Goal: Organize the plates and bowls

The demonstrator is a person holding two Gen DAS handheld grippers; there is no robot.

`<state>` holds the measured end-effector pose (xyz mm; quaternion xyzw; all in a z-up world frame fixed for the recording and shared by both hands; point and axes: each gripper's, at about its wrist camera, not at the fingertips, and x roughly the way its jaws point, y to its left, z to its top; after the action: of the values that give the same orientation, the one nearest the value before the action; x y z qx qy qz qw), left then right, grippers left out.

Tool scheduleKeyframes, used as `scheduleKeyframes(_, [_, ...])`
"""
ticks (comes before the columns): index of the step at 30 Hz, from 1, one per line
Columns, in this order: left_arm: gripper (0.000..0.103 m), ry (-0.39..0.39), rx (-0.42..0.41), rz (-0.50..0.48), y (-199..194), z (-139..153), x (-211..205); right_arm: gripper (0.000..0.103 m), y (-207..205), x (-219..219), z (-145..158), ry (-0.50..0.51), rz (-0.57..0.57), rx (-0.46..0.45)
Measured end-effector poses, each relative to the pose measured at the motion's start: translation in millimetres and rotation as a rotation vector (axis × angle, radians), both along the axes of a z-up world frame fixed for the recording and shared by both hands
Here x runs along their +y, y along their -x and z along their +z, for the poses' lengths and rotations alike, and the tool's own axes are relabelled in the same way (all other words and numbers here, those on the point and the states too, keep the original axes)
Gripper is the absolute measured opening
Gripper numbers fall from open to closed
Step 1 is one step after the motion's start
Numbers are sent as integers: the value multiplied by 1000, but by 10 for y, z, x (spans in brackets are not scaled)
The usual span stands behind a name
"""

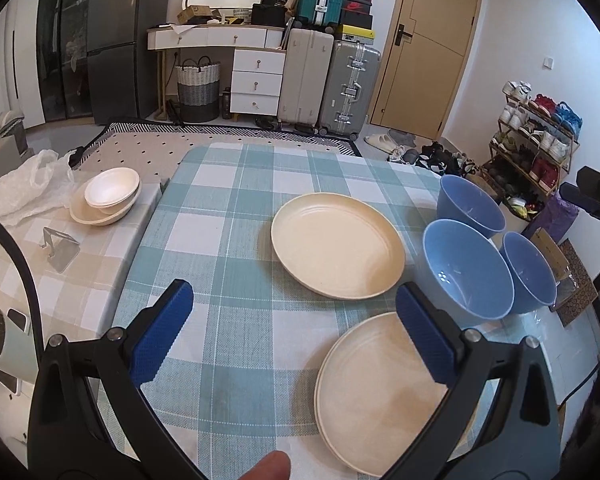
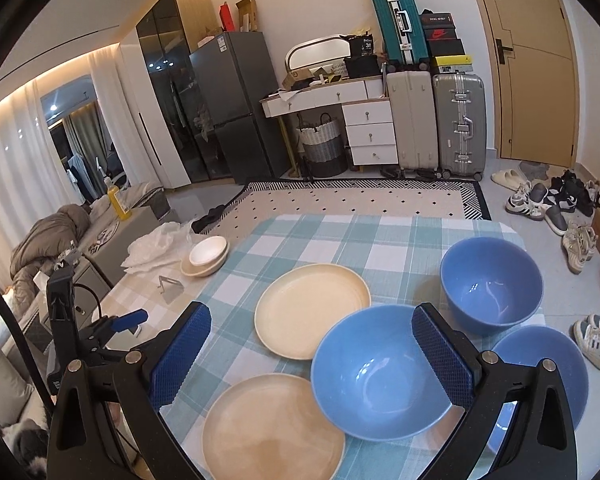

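Two cream plates and three blue bowls are being shown on a table covered by a blue-and-white checked tablecloth (image 1: 228, 216). The far plate (image 1: 337, 245) is lying near the cloth's middle; the near plate (image 1: 384, 396) is lying at the front, and from the left wrist view it appears to be a stack of two, a second rim showing beneath. The left gripper (image 1: 296, 330) is being held above the cloth with its blue-padded fingers (image 1: 162, 334) spread wide, nothing between them; its right finger is overlapping the near plate's far rim in the view, contact not being determinable. The right gripper (image 2: 312, 354) is likewise being held with jaws wide apart, framing the middle bowl (image 2: 376, 372), which is sitting just beside both plates. The far bowl (image 2: 491, 282) and the right bowl (image 2: 548, 364) are standing close by toward the table's right edge. On an adjoining beige checked surface, stacked cream bowls (image 1: 106, 196) are resting beside a crumpled plastic bag (image 1: 28, 188).
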<state>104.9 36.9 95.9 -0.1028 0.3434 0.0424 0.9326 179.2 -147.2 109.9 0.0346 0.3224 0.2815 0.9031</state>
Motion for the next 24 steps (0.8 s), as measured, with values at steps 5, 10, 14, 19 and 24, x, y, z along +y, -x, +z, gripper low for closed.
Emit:
scheduleKeyframes(5, [101,17,18,20,-137,-6,91,103,-139,-10,41,11,-6,15])
scheduleKeyframes(10, [101,23,43,32,-306,-36,145,103,-428,60,-3,33,4,49])
scheduleKeyframes(14, [101,21,61,38,-452,-74,165,103,-639,129,-80,54,17,78])
scheduleKeyframes(19, [101,29,83,39,-660,-149,182,103,-917,238,-227,93,20,126])
scheduleKeyframes(24, [101,38,118,48,-873,-287,211,103,-1185,400,-444,149,37,174])
